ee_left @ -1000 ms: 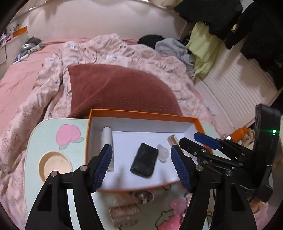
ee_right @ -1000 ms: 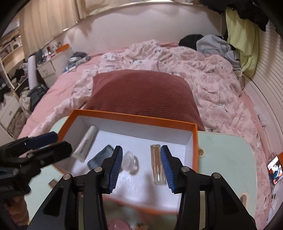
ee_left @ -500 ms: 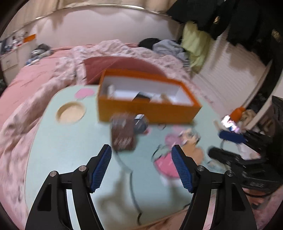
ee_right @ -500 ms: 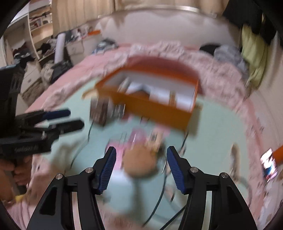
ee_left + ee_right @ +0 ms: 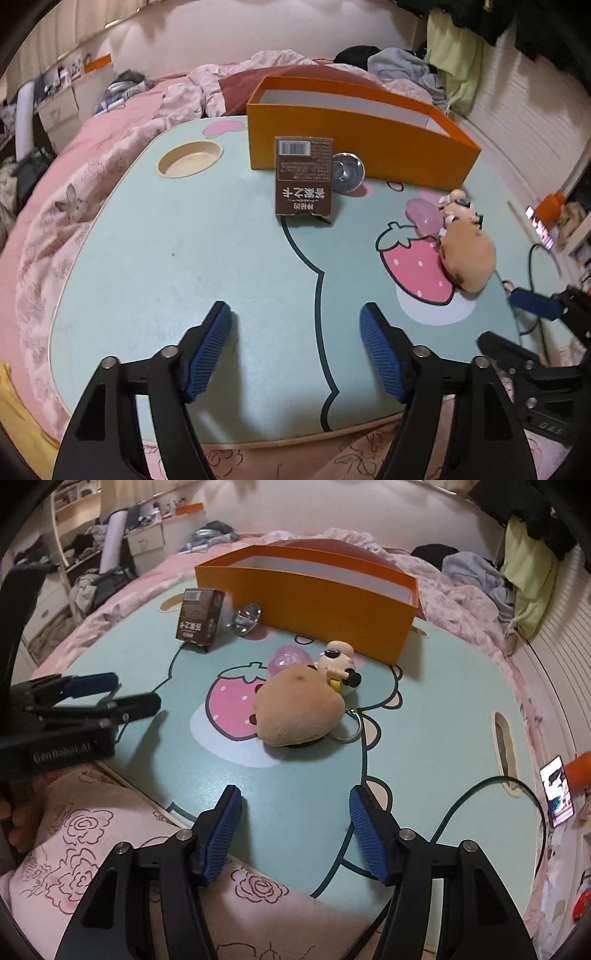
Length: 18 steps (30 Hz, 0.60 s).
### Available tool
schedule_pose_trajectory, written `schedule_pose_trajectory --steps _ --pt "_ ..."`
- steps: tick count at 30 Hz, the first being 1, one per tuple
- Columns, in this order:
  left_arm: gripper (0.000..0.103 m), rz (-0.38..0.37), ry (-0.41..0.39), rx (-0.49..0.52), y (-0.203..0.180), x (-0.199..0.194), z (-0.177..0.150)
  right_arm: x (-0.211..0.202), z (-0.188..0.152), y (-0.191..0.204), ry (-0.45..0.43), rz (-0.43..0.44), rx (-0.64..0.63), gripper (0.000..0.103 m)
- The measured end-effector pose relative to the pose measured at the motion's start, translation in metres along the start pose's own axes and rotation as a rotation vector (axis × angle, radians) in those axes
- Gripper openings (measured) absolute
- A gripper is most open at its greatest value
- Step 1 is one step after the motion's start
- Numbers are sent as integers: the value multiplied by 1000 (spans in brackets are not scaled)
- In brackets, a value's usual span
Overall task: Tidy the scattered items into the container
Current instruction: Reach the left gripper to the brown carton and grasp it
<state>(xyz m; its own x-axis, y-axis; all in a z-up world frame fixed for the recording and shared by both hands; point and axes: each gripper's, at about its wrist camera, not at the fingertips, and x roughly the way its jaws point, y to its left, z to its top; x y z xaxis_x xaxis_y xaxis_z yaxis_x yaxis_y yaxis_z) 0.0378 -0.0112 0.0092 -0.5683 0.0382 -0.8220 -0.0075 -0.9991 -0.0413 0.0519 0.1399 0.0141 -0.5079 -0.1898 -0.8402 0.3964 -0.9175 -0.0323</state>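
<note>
left gripper [image 5: 295,343]: low centre of its own view, jaws opening and spread wide, nothing between them but bare table. Empty-handed.

right gripper [image 5: 293,823]: same deal at the bottom of its view, jaws opening, nothing between the pads, hanging over the near edge of the table.

table [image 5: 184,258]: mint green lap table with a strawberry print, sitting on a pink bed.

plush toy [image 5: 299,712]: tan blob, middle of the right view, lying on the strawberry. Closest loose item to the right gripper. A little figurine with sunglasses [image 5: 338,657] is touching its far side, and a pink translucent thing [image 5: 288,659] is just beside that.

brown carton [image 5: 303,175]: upper centre of the left view, standing just in front of the box wall. A shiny round metal thing [image 5: 346,172] is tucked next to it, can't really tell what it is.

orange box [image 5: 362,147]: the container, top of both views, open top. From this low angle the inside is mostly hidden, so no idea what's in it.

progress: at least five items out on the table, so I'd call it far from done.
</note>
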Motion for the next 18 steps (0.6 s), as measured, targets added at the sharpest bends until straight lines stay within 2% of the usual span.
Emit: schedule_pose_trajectory --steps 1,2,3,4,18 --pt "83 12 3 12 -2 1 -1 1 0 -3 0 10 12 64" --pt "89 19 5 22 -4 3 -1 2 0 -6 2 27 31 69" --pt "100 18 9 28 -5 5 -2 2 -1 -10 -2 41 50 71" --pt "103 17 13 32 -6 8 -1 2 -2 -12 -9 49 62 73" --pt "103 17 5 35 -7 10 0 4 0 -10 -17 43 65 78"
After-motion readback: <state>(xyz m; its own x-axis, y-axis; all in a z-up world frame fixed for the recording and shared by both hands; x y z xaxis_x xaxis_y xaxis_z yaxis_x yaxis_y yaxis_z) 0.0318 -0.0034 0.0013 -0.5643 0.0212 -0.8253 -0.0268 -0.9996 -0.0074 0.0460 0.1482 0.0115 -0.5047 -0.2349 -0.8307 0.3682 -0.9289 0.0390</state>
